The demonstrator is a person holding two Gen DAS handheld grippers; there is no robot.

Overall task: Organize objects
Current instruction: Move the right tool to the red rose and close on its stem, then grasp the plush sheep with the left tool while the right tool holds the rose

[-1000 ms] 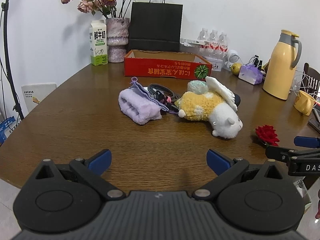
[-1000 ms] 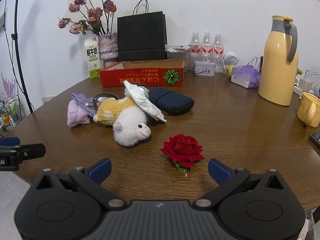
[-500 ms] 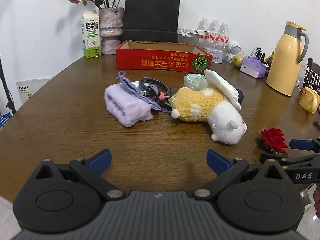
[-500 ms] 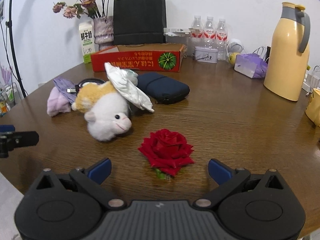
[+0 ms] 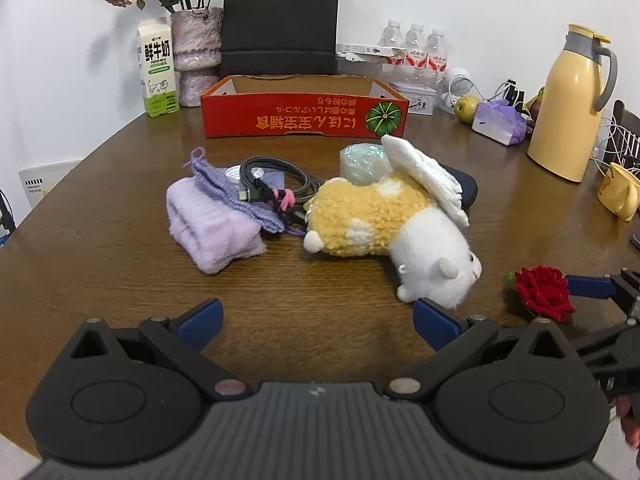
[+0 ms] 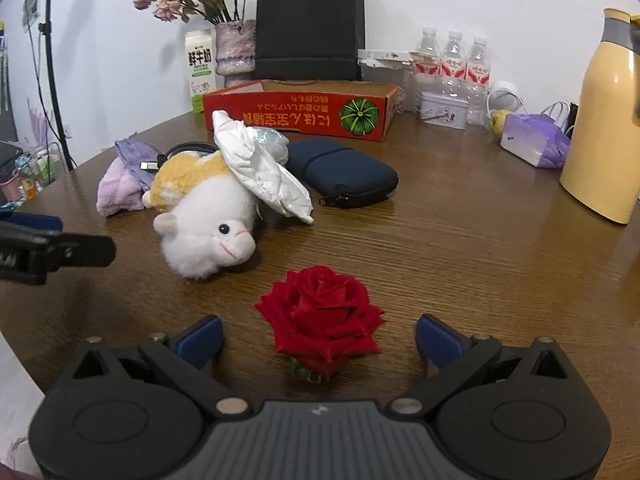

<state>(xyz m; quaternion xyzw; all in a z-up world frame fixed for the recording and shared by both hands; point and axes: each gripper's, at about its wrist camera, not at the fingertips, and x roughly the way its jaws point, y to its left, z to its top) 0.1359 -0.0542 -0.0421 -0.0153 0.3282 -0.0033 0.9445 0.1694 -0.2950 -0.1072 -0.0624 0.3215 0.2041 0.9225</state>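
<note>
A red rose (image 6: pixel 322 320) lies on the brown table (image 6: pixel 460 248), between the open fingers of my right gripper (image 6: pixel 318 336). It also shows in the left wrist view (image 5: pixel 542 294). A yellow and white plush toy (image 5: pixel 384 228) lies mid-table, with a lilac folded cloth (image 5: pixel 212 224), a coiled black cable (image 5: pixel 272 184) and a dark blue pouch (image 6: pixel 344 178) around it. My left gripper (image 5: pixel 318 318) is open and empty, in front of the plush toy and the cloth. An open red cardboard box (image 5: pixel 304 110) stands behind them.
A milk carton (image 5: pixel 157 74), a vase of flowers (image 5: pixel 196 56) and a black paper bag (image 5: pixel 280 20) stand at the back. Water bottles (image 5: pixel 412 46), a yellow thermos jug (image 5: pixel 570 104), a purple bag (image 5: pixel 498 122) and a yellow mug (image 5: pixel 620 196) are at the right.
Both grippers have moved forward over the table. The rose now lies between the right gripper's fingers and the plush toy is closer to the left gripper.
</note>
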